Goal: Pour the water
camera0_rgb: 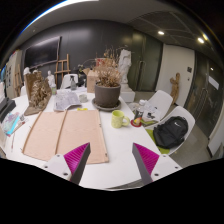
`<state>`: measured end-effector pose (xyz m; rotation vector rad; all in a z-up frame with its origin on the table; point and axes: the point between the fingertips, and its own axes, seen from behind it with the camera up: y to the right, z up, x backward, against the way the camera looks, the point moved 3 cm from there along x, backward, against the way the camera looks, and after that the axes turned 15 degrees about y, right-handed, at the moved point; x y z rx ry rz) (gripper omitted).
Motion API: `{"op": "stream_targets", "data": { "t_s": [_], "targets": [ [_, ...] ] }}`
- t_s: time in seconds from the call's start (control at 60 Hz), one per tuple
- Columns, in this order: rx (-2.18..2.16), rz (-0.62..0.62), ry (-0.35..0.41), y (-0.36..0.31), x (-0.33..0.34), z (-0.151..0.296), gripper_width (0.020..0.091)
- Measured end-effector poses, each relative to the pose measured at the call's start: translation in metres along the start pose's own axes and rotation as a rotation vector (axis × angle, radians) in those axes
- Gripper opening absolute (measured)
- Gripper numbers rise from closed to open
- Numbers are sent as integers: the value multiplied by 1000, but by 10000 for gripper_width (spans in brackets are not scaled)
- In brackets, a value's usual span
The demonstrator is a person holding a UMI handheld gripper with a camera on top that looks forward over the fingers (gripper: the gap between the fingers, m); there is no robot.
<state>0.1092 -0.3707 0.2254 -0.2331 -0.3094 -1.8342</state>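
Note:
My gripper [112, 160] hovers above the near part of a white table [108, 140]. Its fingers [146, 160] with magenta pads stand wide apart, open, with only bare tabletop between them. Beyond the fingers, a small yellow-green cup [118, 118] stands on the table, with a small pale item [137, 121] just right of it. No bottle or jug shows clearly in the view.
Two tan boards [66, 133] lie left of centre. A large brown pot with dried plants [107, 93] stands at the back. A black bag [172, 131] on a green sheet lies to the right. Cluttered models and papers [40, 92] fill the left, chairs beyond.

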Motion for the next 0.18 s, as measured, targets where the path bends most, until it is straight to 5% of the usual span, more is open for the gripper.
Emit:
{"op": "stream_targets", "data": {
  "t_s": [0.183],
  "targets": [
    [-10,4,-18,-25,18,-8,860]
  ]
}}
